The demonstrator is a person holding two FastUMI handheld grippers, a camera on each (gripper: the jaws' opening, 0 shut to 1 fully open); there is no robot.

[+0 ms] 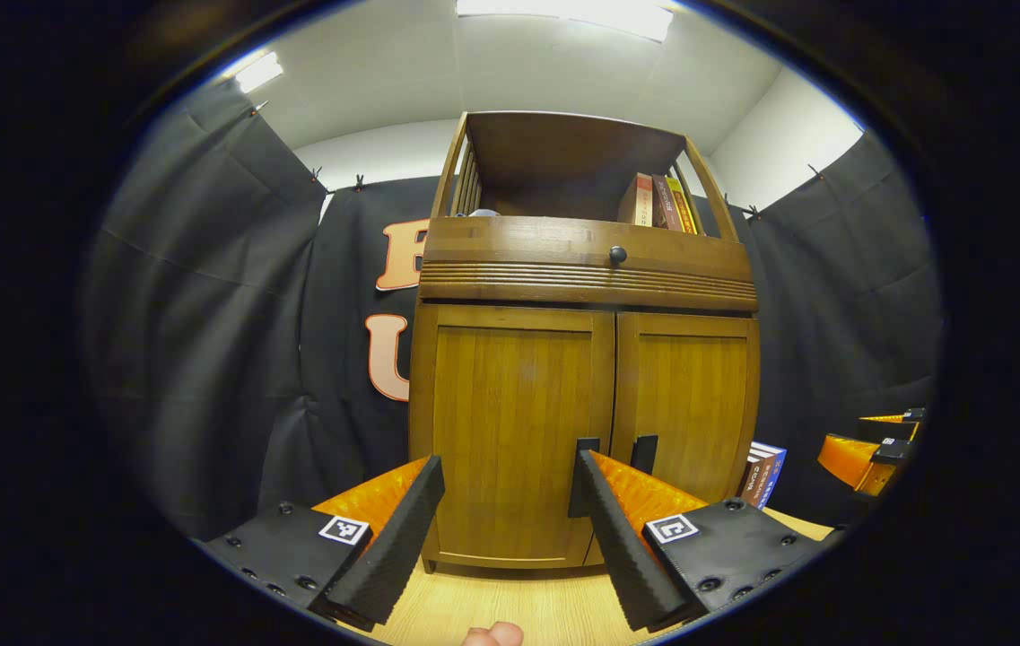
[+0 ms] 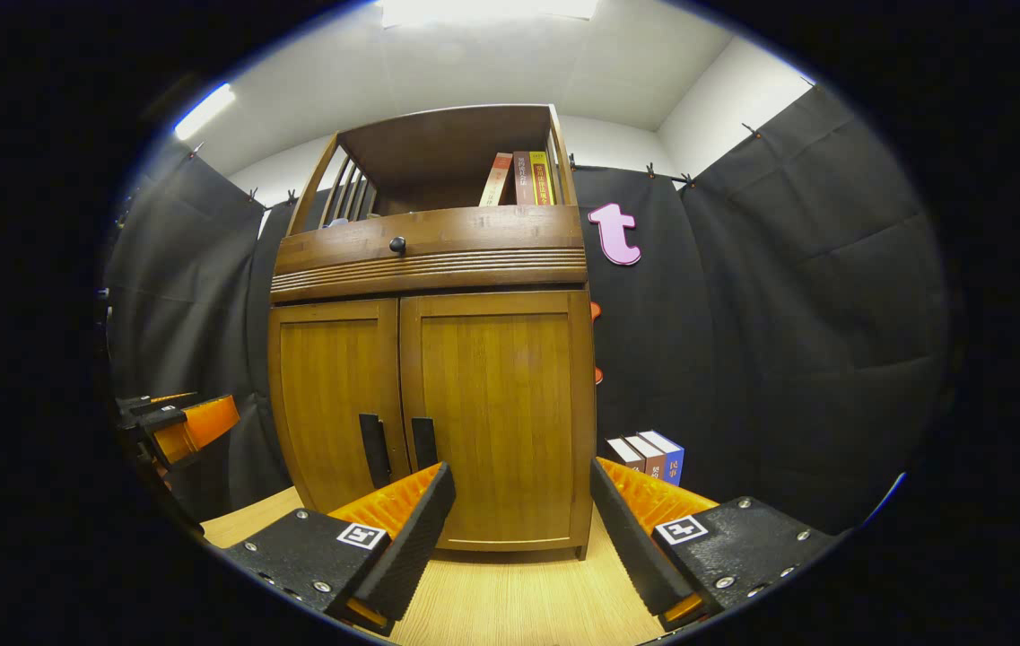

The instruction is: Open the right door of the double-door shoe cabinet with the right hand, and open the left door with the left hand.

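Observation:
A brown wooden shoe cabinet (image 1: 586, 269) (image 2: 429, 260) stands on the floor with both doors closed. The left door (image 1: 510, 431) (image 2: 330, 404) and right door (image 1: 693, 404) (image 2: 496, 413) each carry a black vertical handle near the middle seam: the left handle (image 1: 583, 475) (image 2: 373, 449), the right handle (image 1: 644, 453) (image 2: 423, 442). My left gripper (image 1: 510, 475) hangs open in front of the left door, a short way off. My right gripper (image 2: 518, 480) is open before the right door, not touching it. The right gripper (image 1: 873, 449) appears at the far right of the left gripper view, and the left gripper (image 2: 178, 422) at the far left of the right gripper view.
A drawer with a round black knob (image 1: 618, 255) (image 2: 397, 244) sits above the doors. Books (image 1: 662, 202) (image 2: 518, 178) stand on the open top shelf. More books (image 1: 762, 474) (image 2: 649, 456) stand on the floor right of the cabinet. Black cloth walls surround it. The floor (image 2: 510, 597) is light wood.

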